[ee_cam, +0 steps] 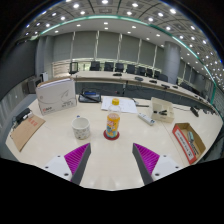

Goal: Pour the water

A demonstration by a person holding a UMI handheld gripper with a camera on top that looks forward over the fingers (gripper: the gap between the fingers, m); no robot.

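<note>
A bottle (113, 123) with an orange label and pale cap stands upright on the pale table (112, 160), just ahead of my fingers and slightly right of their midline. A white mug (81, 127) sits to its left, a short gap apart. My gripper (112, 160) is open, its magenta pads (76, 157) spread wide with only bare tabletop between them. Whether the bottle holds water cannot be seen.
A white box (55, 95) stands at the far left, a brown flat item (26, 131) near it. A blue folder (90, 97) and yellow object (116, 101) lie beyond the bottle. A reddish packet (189, 141) and a pale bag (161, 110) sit right. Chairs line the far desks.
</note>
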